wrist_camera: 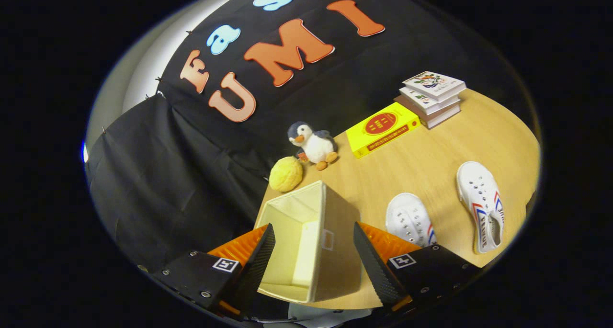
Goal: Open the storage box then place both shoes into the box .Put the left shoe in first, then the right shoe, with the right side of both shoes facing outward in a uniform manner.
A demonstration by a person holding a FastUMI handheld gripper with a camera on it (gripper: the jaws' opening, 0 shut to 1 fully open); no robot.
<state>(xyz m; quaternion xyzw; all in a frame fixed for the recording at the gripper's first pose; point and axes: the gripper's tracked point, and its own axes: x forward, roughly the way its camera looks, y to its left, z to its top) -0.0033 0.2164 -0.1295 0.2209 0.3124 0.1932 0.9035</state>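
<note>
Jaws wide apart w/ open storage box between, shoes alongside.

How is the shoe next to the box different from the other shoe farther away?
The near shoe sits close beside the storage box, partly hidden behind a finger of the open gripper; the far shoe lies apart on the table, fully visible. The far shoe shows its red and blue side stripes plainly; the near shoe shows just a bit of them. Both are white, with eyelets and no laces.
</note>
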